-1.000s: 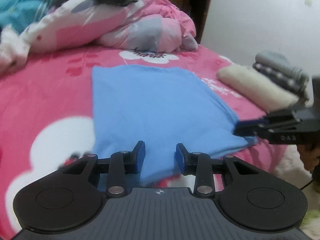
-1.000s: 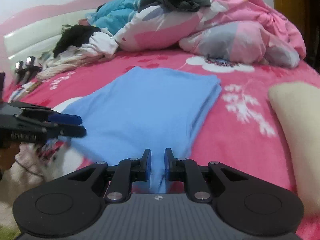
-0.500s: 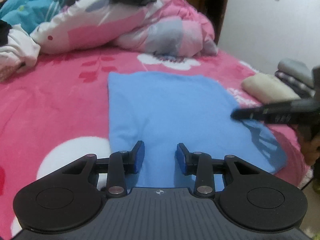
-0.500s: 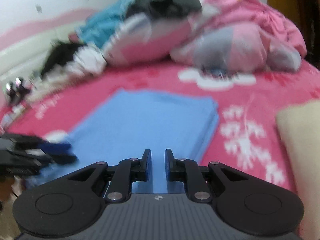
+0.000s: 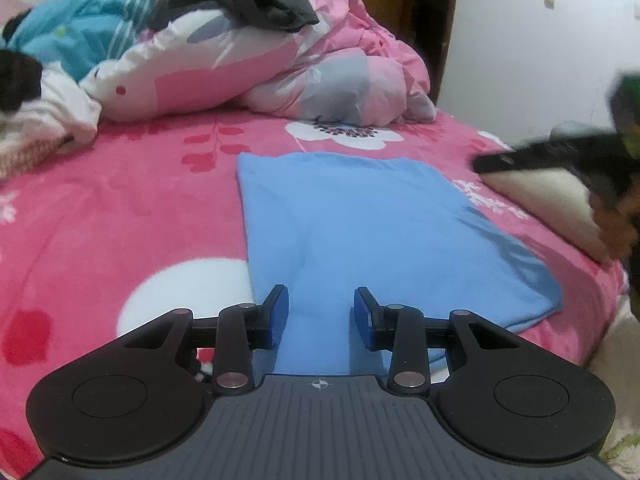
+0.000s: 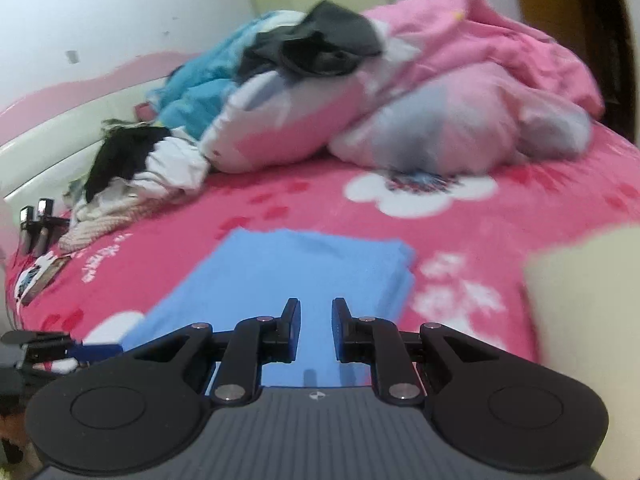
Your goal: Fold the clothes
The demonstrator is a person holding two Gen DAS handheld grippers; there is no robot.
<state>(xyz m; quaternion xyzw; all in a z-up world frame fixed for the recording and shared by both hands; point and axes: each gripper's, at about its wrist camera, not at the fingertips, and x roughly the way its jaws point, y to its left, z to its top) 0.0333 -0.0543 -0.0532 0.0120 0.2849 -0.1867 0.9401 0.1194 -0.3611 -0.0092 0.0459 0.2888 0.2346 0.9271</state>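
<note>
A blue garment (image 5: 372, 232) lay folded into a flat rectangle on the pink floral bed (image 5: 120, 208), with the left claw (image 5: 320, 314) and right claw (image 6: 316, 330) both above its near edge, jaws parted and empty. The right claw's jaws had just been opening, nothing between them. A heap of unfolded clothes (image 6: 132, 176) near the bedding suggested more work remained.

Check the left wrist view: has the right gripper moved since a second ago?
Yes. The right gripper has lifted from the blue cloth's near corner toward the cream bundle.
</note>
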